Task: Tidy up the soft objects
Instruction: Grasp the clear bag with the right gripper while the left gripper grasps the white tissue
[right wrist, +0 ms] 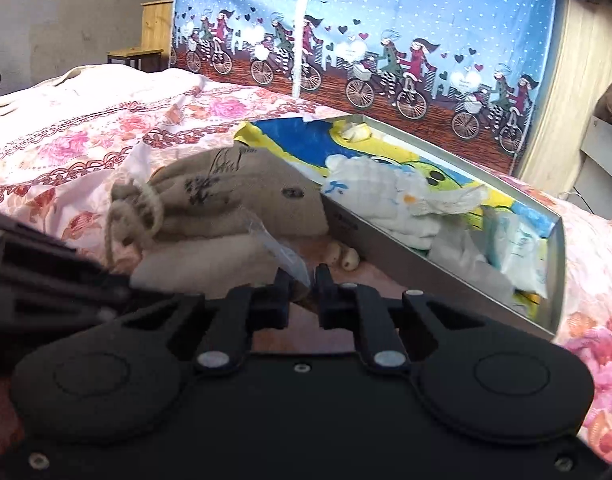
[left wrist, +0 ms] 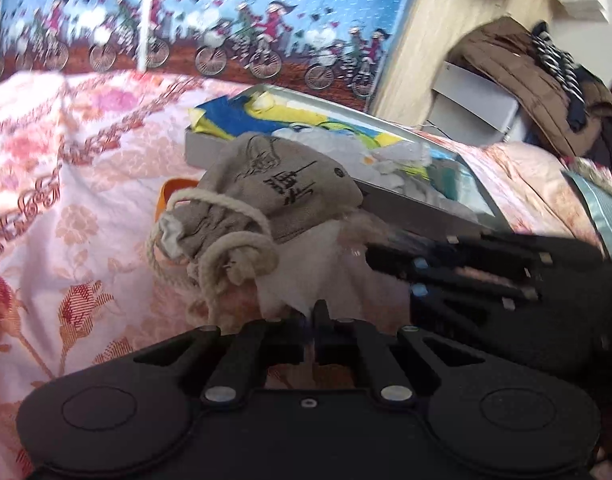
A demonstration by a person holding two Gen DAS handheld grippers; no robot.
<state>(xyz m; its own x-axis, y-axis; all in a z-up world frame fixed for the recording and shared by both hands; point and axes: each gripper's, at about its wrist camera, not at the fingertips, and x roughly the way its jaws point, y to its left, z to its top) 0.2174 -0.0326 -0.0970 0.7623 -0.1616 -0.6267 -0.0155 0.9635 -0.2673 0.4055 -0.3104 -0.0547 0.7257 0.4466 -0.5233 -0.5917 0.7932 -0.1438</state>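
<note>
Floral pink bedspread (right wrist: 105, 128) (cartoon-cyclist wardrobe (right wrist: 386, 20) far). Grey tray (right wrist: 386, 246) right of drawstring pouch (right wrist: 233, 200). Left gripper (left wrist: 312, 320) and right gripper (right wrist: 303, 286): jaws narrow, each pinching the cream cloth (right wrist: 193, 270).

I can make out black brush-style characters printed on the beige drawstring pouch (left wrist: 281, 188), near the scene's middle, but I cannot read them; in the right wrist view the same pouch (right wrist: 225, 196) shows only smudged dark marks.
</note>
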